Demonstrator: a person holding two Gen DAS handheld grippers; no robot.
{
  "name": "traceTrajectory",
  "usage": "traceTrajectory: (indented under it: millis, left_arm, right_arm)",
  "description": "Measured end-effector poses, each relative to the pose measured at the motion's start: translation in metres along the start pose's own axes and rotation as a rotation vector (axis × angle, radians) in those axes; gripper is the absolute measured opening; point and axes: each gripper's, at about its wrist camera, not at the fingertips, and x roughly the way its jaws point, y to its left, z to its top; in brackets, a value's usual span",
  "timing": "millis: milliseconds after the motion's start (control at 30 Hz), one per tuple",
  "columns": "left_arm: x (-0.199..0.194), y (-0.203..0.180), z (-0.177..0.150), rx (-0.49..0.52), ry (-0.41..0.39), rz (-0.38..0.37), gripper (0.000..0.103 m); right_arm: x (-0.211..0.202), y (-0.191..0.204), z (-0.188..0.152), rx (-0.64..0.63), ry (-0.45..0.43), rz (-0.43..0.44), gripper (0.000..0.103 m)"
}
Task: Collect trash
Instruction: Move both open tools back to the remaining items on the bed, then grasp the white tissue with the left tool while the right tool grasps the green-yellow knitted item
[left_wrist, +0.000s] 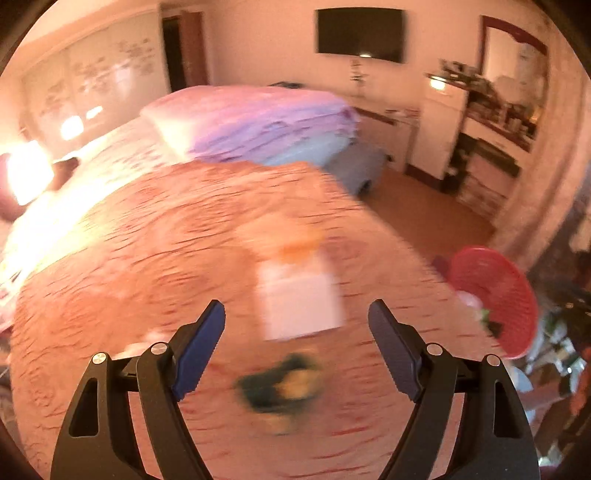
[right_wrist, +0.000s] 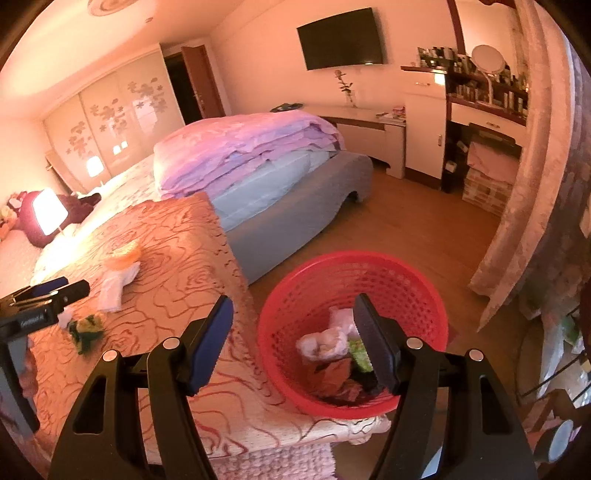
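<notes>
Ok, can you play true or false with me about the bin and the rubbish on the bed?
1. The red basket already has rubbish in it. True.
2. The basket stands on the bed. False: it is beside the orange bedspread, off its edge.
3. The right gripper holds a wrapper. False: nothing is between its fingers.
4. A white paper lies on the bedspread. True.
5. The left gripper is empty. True.
6. The TV is on. False: its screen is dark.

Rose-patterned cloth-covered table (right_wrist: 177, 266) bearing white tissue (right_wrist: 112, 291), green-yellow wrapper (right_wrist: 86, 330).
</notes>
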Motion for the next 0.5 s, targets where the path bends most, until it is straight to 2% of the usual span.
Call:
traceTrajectory:
  millis: [233, 500]
  left_arm:
    - [-0.003, 0.081, -0.016, -0.101, 0.021, 0.098, 0.077]
    - [0.019, 0.107, -0.036, -0.116, 0.085, 0.073, 0.077]
  right_arm:
    - [0.005, 0.021, -0.006, -0.029, 0.022, 0.031, 0.066]
    - [0.010, 0.043, -0.012, -0.054, 0.046, 0.065, 0.066]
